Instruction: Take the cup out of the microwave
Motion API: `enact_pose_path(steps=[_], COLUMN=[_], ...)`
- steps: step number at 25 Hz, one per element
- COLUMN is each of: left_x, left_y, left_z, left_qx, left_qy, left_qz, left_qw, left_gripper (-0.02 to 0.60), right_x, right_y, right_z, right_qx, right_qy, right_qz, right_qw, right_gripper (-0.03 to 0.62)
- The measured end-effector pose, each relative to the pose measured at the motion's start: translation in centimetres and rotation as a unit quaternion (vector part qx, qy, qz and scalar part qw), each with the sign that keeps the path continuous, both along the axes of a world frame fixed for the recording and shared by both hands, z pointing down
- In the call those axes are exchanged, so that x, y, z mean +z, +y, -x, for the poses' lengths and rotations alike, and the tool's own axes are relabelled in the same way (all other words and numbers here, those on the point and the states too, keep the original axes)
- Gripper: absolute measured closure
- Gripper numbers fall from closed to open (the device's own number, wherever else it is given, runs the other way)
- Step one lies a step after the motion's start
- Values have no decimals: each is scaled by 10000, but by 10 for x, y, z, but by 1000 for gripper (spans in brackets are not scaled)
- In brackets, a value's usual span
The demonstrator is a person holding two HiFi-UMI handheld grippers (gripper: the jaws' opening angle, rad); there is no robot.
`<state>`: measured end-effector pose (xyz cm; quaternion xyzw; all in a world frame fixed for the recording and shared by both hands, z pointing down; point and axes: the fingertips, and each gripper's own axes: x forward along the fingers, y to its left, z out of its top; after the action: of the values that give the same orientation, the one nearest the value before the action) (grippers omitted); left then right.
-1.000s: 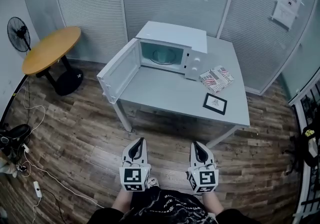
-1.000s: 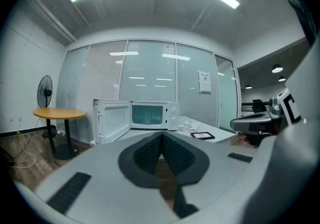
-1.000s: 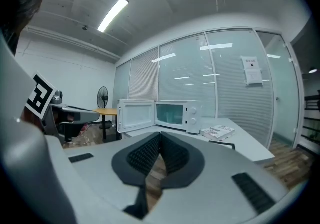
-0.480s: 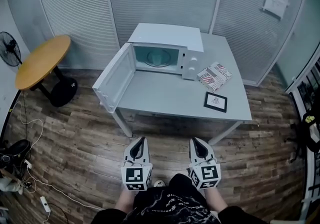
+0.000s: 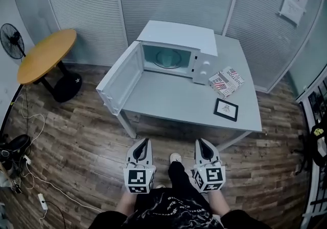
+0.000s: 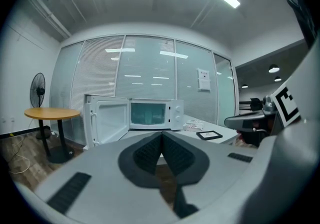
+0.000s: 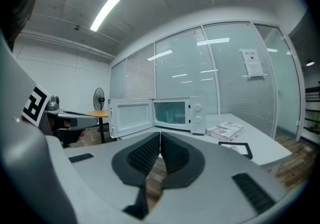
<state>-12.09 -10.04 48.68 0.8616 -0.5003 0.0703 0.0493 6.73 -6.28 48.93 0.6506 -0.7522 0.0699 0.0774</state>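
Observation:
The white microwave (image 5: 176, 51) stands at the back of the grey table (image 5: 168, 100), its door (image 5: 120, 77) swung wide open to the left. Inside the lit cavity (image 5: 167, 58) a pale shape shows, too small to tell as the cup. The cavity (image 7: 171, 112) also faces the right gripper view, and the left gripper view sees the microwave (image 6: 150, 114) ahead. My left gripper (image 5: 142, 144) and right gripper (image 5: 201, 144) hover side by side over the wooden floor, short of the table's front edge. Both are shut with nothing between the jaws.
Printed booklets (image 5: 226, 81) and a black-framed card (image 5: 226, 109) lie on the table right of the microwave. A round wooden table (image 5: 46, 54) and a fan (image 5: 11, 39) stand at the left. Cables (image 5: 30, 120) and a power strip (image 5: 41, 200) lie on the floor there.
Both grippers have moved forward toward the table, still shut. A foot now shows between them on the floor.

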Motion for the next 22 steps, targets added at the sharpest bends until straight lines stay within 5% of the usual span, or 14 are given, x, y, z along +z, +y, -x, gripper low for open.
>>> enact_pose_path(steps=[22], left_x=[0], left_y=[-152], left_z=[-41], left_qx=[-545], left_qy=[28], left_qz=[173], left_qw=[9984], left_gripper=[575], right_x=[1], right_y=[-180], right_z=[-49], right_qx=[-362], right_qy=[-232], right_qz=[77], right_qw=[9990], right_gripper=[588])
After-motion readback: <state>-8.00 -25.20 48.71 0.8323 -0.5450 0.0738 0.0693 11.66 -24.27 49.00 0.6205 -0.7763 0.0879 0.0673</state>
